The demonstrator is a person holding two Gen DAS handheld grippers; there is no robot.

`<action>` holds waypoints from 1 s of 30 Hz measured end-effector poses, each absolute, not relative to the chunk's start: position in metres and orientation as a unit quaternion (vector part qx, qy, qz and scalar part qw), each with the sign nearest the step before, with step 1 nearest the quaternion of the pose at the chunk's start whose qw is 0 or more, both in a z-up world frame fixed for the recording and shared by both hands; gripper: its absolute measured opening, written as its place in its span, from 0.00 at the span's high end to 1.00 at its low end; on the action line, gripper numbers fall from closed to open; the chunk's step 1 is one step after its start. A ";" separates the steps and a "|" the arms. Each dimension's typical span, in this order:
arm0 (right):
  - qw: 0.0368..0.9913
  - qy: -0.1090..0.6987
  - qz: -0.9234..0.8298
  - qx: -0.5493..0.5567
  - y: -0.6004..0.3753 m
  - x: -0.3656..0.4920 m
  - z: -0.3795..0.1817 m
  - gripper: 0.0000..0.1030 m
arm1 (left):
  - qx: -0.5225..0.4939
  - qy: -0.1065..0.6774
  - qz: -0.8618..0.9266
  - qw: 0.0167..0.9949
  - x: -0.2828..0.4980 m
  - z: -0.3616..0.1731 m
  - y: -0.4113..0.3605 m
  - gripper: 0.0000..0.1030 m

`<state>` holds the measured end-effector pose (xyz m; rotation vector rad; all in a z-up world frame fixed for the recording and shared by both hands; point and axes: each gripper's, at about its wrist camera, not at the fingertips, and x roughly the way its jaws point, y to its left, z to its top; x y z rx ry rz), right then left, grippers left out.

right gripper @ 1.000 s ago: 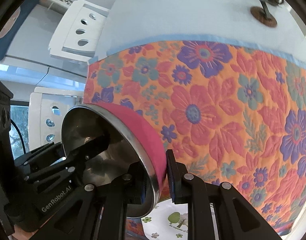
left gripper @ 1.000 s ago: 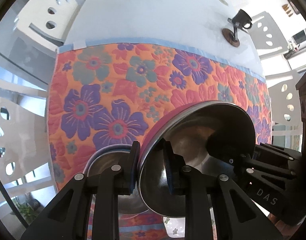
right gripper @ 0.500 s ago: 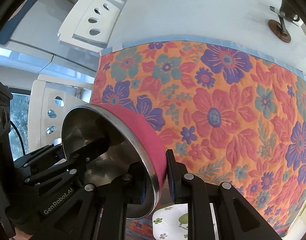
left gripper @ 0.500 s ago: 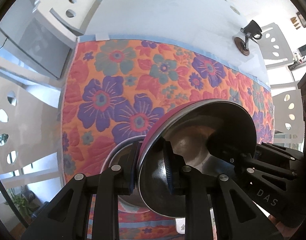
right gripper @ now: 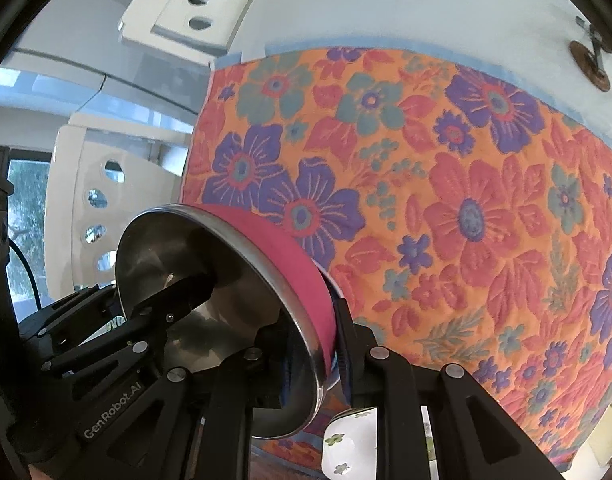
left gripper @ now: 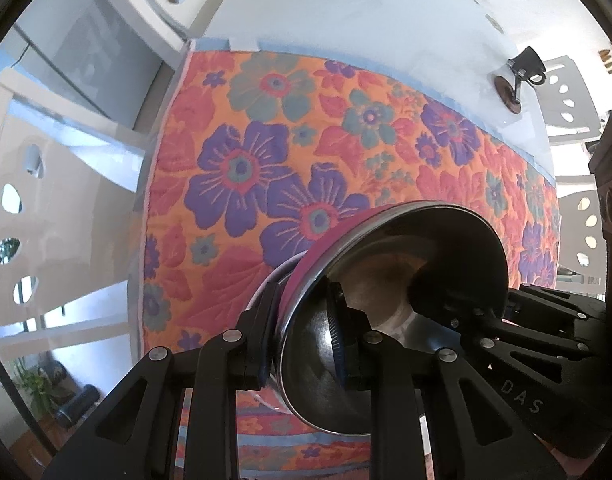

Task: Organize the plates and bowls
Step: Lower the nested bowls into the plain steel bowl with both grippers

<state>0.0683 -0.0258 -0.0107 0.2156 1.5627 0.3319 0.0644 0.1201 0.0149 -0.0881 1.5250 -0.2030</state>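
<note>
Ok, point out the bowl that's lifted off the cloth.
The pink-sided steel bowl, gripped at its rim by the left gripper and right gripper; the other bowl sits beneath it, mostly hidden.

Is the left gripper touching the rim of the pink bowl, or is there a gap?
Touching. The left wrist view shows the left gripper with one pad outside and one inside the pink bowl, both pressed on its rim.

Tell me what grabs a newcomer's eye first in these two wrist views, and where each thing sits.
The red-sided steel bowl dominates the lower centre, tilted, its rim pinched on opposite sides by the left gripper and the right gripper. Behind it the orange quilted cloth with purple and red flowers covers the near part of the pale blue table. A small black-and-brown stand sits far right on the bare tabletop.
</note>
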 end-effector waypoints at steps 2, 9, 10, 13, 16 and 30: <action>0.686 0.705 0.151 0.094 -0.021 0.066 -0.015 0.81 | -0.044 0.693 -0.090 0.714 0.062 0.011 0.124 0.81; 0.672 0.718 0.154 0.089 -0.013 0.061 -0.028 0.81 | -0.057 0.704 -0.087 0.702 0.053 -0.004 0.134 0.80; 0.671 0.720 0.153 0.088 -0.012 0.061 -0.030 0.81 | -0.059 0.706 -0.087 0.700 0.052 -0.006 0.135 0.80; 0.666 0.725 0.152 0.087 -0.009 0.059 -0.035 0.81 | -0.064 0.709 -0.087 0.697 0.050 -0.010 0.137 0.80; 0.662 0.729 0.150 0.084 -0.007 0.056 -0.039 0.81 | -0.072 0.711 -0.089 0.694 0.048 -0.013 0.139 0.80; 0.652 0.738 0.142 0.094 -0.001 0.051 -0.048 0.80 | -0.088 0.716 -0.099 0.686 0.044 -0.022 0.141 0.77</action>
